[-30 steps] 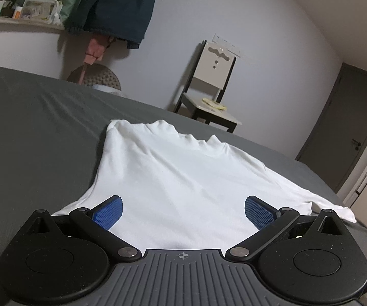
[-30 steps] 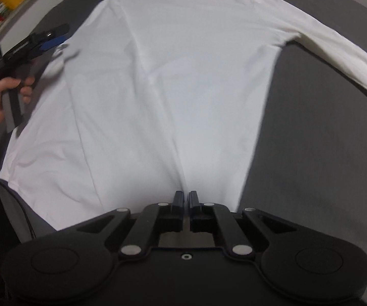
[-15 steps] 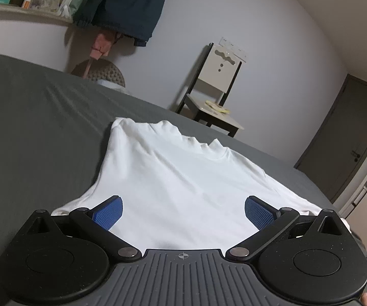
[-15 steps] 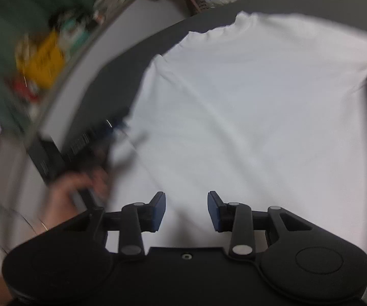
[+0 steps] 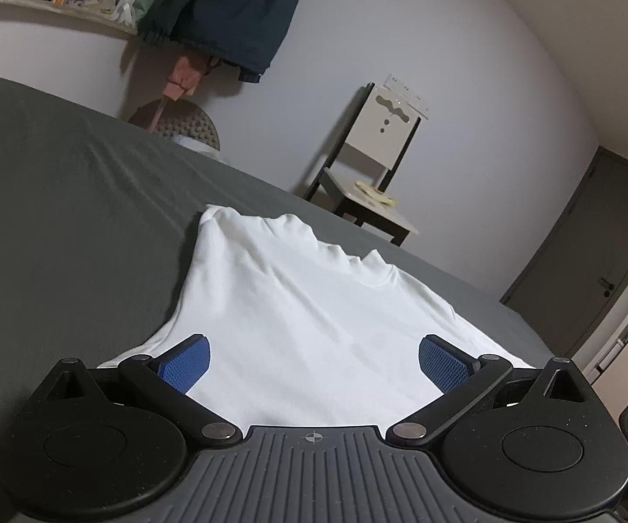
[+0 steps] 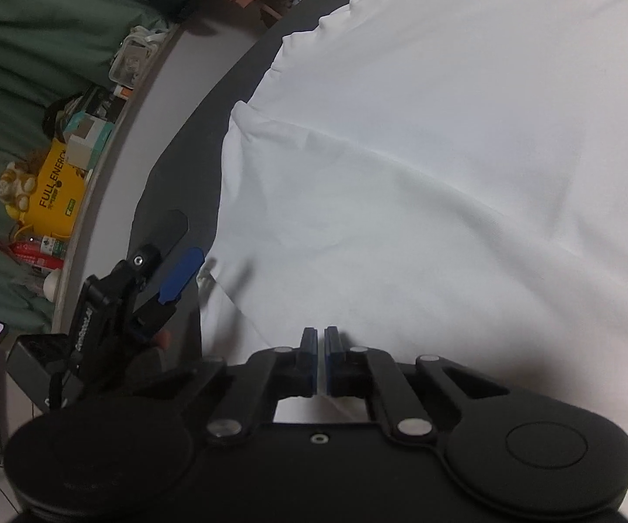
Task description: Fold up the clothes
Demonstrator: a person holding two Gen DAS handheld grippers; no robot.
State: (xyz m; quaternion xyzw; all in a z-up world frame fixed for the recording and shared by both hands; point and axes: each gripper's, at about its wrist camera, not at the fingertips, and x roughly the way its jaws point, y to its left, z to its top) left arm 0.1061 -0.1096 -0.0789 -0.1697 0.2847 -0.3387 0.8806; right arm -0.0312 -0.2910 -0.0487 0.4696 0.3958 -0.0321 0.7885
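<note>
Our right hand-held gripper [image 6: 319,359] just reopened, then pinched the white long-sleeve shirt [image 5: 314,318] hem again; left hand-held gripper [image 5: 314,364] wide open; fold probably coming.

From my remote station, the white long-sleeved cotton shirt [image 6: 423,183] runs off the right wrist frame's top and right edges. My black two-finger right gripper [image 6: 319,351] hides the hem; I cannot tell whether its nearly closed jaws pinch fabric. Labels on the cluttered shelf items [image 6: 65,165] are mostly unreadable.
</note>
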